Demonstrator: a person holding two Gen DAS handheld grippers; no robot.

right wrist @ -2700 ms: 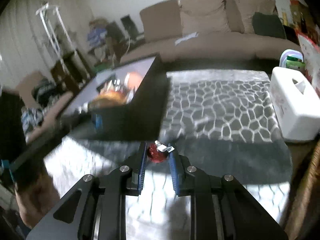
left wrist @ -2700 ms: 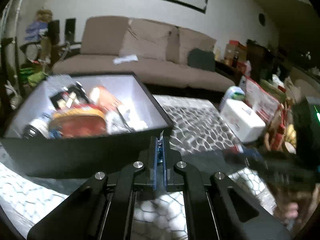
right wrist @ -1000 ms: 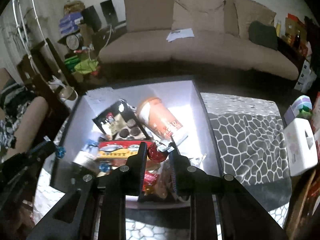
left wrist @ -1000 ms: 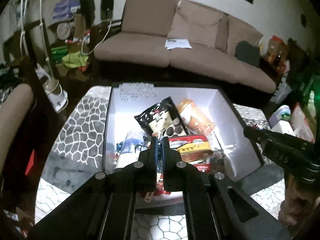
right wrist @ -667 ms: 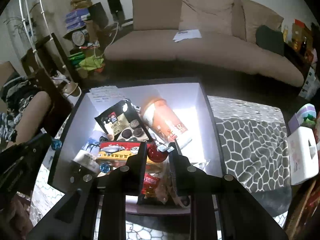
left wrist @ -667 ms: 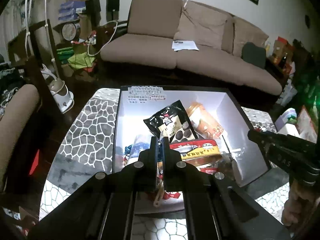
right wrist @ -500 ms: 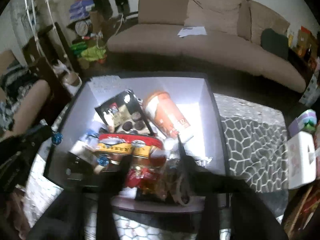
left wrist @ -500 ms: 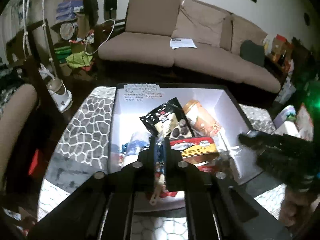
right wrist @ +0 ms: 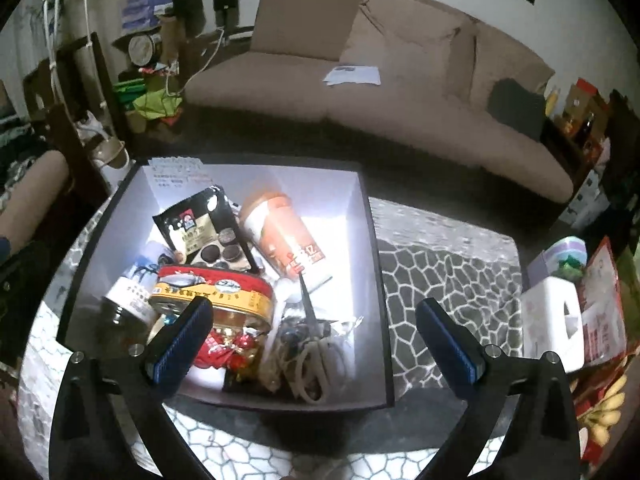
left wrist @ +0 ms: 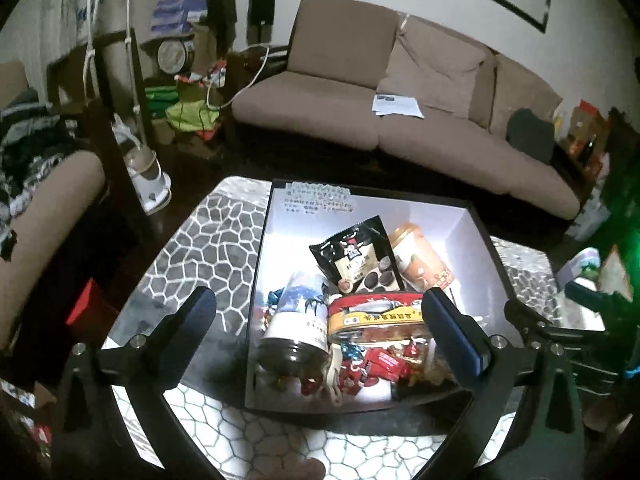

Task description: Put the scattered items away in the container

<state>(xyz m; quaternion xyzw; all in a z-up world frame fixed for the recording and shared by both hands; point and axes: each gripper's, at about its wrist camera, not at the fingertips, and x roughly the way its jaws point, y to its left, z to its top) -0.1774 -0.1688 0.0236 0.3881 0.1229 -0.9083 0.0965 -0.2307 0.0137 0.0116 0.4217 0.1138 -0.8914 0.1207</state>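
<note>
The container, a dark box with pale inner walls, sits right under both my claws and is already well stocked: a red and yellow tin, a black snack pouch, an orange cup lying on its side, a dark jar, scissors and loose red sweets near the front wall.

My left claw hangs over the front left part of the box, its jaws opening to their widest, with nothing clamped between the pads; the jar and tin lie below the gap, not in it. My right claw is over the front middle, jaws likewise opening wide and empty, the scissors and sweets directly beneath.

I judge this is the let-go step, so the point is to finish it cleanly: keep both claws spread until they are clear above the rim, so no pad catches a wrapper or the scissor loops and drags something back out. I should lift straight away from the box, not sideways, since my left pad is just outside the left wall. On the patterned table beyond my right claw I see no stray item; the white box stands well apart.
</note>
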